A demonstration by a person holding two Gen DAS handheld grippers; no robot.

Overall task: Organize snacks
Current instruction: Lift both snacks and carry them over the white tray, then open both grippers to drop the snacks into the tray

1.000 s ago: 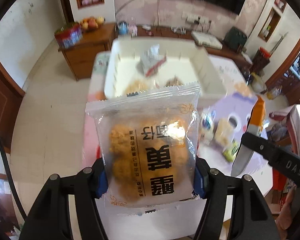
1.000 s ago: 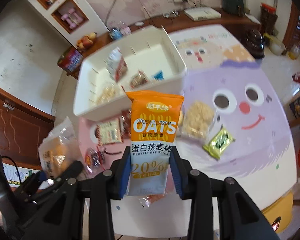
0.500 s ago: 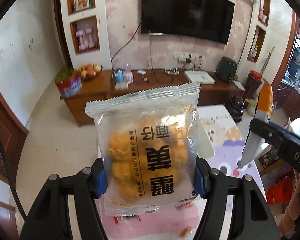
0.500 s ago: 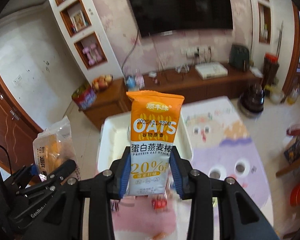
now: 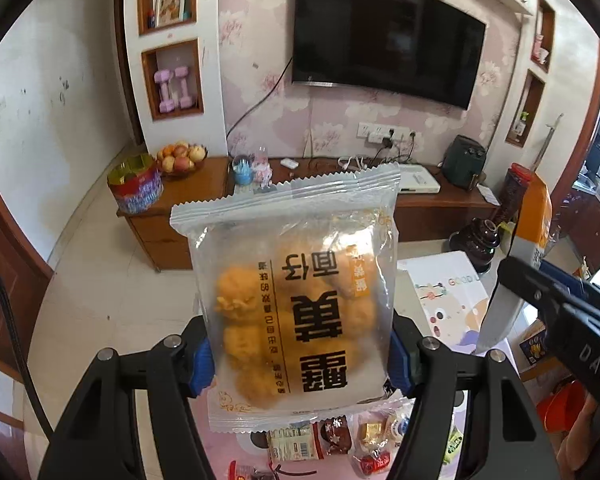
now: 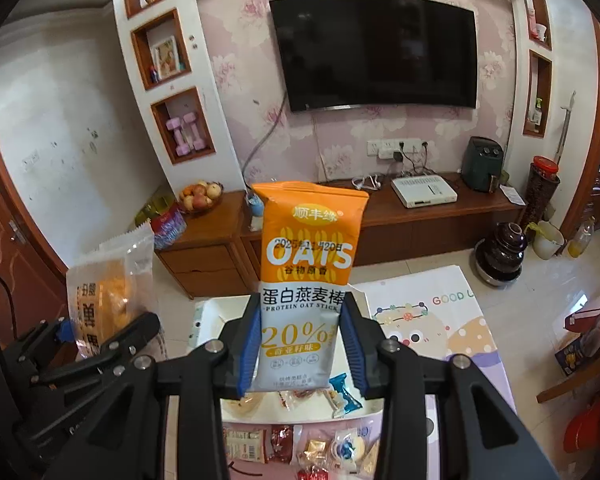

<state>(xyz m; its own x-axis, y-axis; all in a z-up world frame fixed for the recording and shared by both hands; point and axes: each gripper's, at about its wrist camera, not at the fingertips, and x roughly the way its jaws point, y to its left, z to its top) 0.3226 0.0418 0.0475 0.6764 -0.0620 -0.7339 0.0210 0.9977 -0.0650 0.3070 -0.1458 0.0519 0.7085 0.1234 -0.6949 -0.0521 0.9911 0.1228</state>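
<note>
My left gripper (image 5: 300, 354) is shut on a clear cookie packet (image 5: 296, 292) with golden cookies and black print, held upright high over the table. My right gripper (image 6: 302, 350) is shut on an orange and white OATS bar packet (image 6: 306, 280), also upright. In the right wrist view the cookie packet (image 6: 108, 288) and the left gripper (image 6: 80, 344) show at the left. In the left wrist view the OATS packet (image 5: 516, 260) shows edge-on at the right. A white divided bin (image 6: 208, 320) lies below, mostly hidden. Several loose snacks (image 6: 320, 448) lie on the cartoon tablecloth (image 6: 432, 320).
Behind the table runs a wooden TV cabinet (image 6: 400, 220) with a fruit bowl (image 6: 200, 196), a white box and a dark appliance. A wall TV (image 6: 376, 48) hangs above. A dark urn (image 6: 500, 252) stands on the tile floor. Red stools (image 6: 592, 420) sit at the right.
Both grippers rose and tilted up with their packets; the view swung from the bin and table to the TV wall. Neither grip changed.
</note>
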